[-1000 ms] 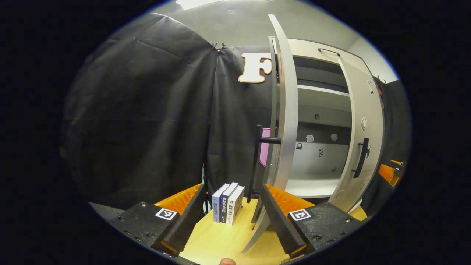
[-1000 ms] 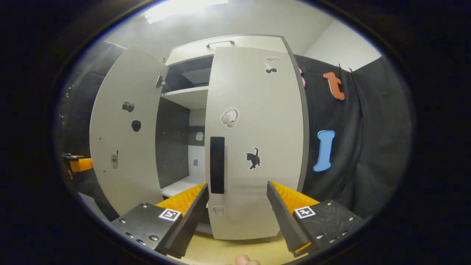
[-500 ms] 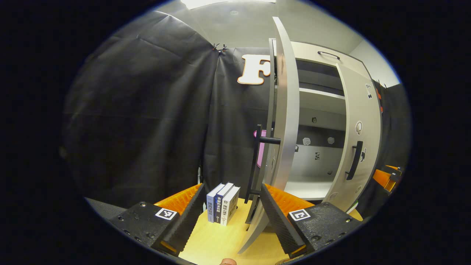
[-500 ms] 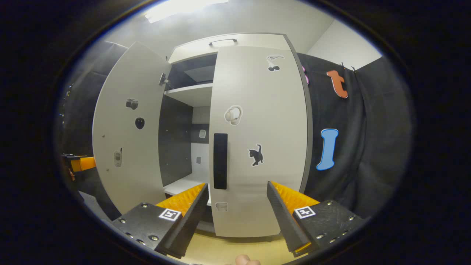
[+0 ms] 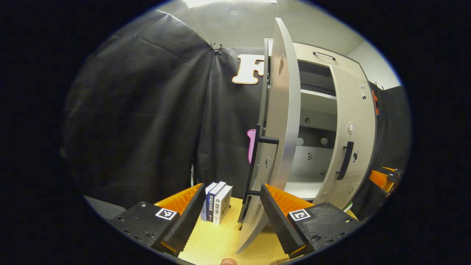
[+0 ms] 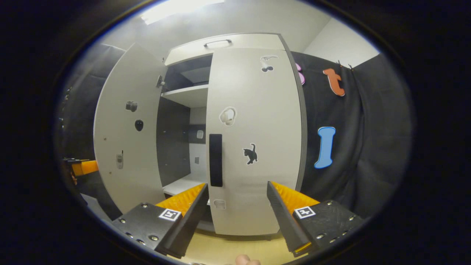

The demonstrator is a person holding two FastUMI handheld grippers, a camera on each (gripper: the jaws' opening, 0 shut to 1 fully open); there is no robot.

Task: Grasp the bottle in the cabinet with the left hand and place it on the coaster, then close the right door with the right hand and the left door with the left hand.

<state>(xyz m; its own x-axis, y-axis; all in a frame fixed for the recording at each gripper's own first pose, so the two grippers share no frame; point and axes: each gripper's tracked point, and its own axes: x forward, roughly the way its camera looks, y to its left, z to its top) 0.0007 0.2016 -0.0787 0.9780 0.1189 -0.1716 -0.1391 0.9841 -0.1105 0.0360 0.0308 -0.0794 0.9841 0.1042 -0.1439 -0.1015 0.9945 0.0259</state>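
Grey left door (image 5: 279, 121) hides part of the cabinet; both grippers' jaws apart.

book spines (image 5: 216, 204), print too small

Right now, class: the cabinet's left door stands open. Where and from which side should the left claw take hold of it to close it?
Probably the left door's black bar handle: it runs vertically and stands off the outer face on pegs. Approach from that outer side, toward the books, with the left claw open and fingers straddling the bar.
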